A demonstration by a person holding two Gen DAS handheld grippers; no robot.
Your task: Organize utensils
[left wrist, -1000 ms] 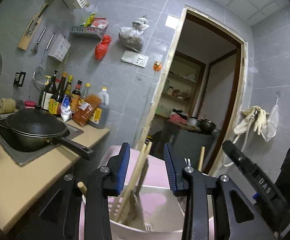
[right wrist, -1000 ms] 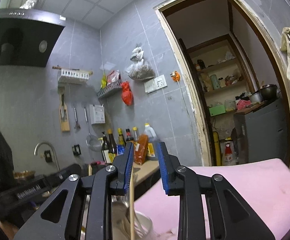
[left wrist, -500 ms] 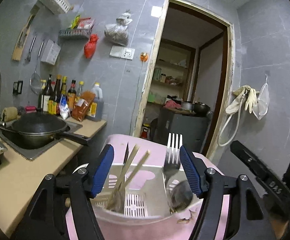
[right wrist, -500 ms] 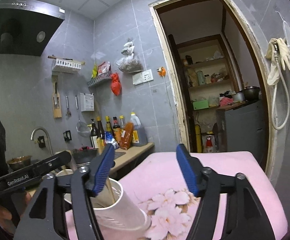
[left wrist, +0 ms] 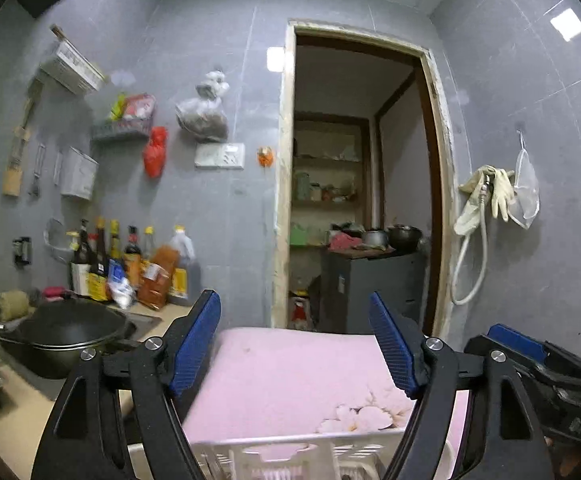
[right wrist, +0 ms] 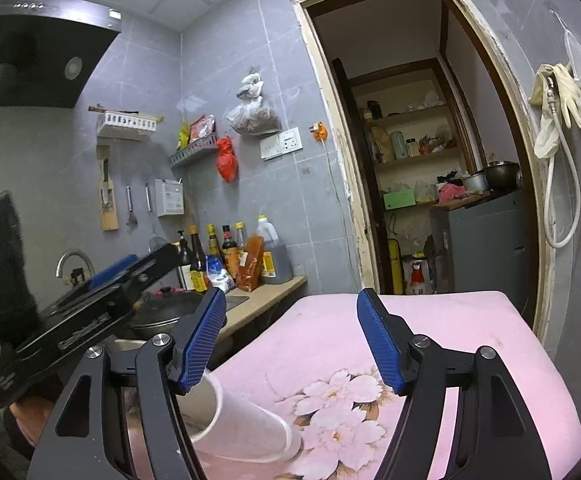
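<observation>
My left gripper [left wrist: 294,346] is level above the pink flowered cloth [left wrist: 290,372], its jaws opening with nothing between them. Just below it, only the rim of the white slotted utensil holder [left wrist: 290,450] shows at the bottom edge, and its utensils are hidden. My right gripper [right wrist: 290,342] is also opening with nothing between its fingers. In that view the white utensil holder [right wrist: 246,424] sits at the lower left, beside the left finger. Each gripper appears in the other's view: the right gripper [left wrist: 530,356] and the left gripper [right wrist: 110,296].
A black wok [left wrist: 58,332] rests on the beige counter [left wrist: 22,404] at the left, with sauce bottles [left wrist: 130,264] behind it. An open doorway [left wrist: 362,200] with a dark cabinet [left wrist: 370,288] lies ahead. Gloves and a hose [left wrist: 486,200] hang on the right wall.
Both grippers went from nearly shut around the utensils to wide open and drew back from the holder. The chopsticks and fork stayed in the holder and have dropped out of view.
</observation>
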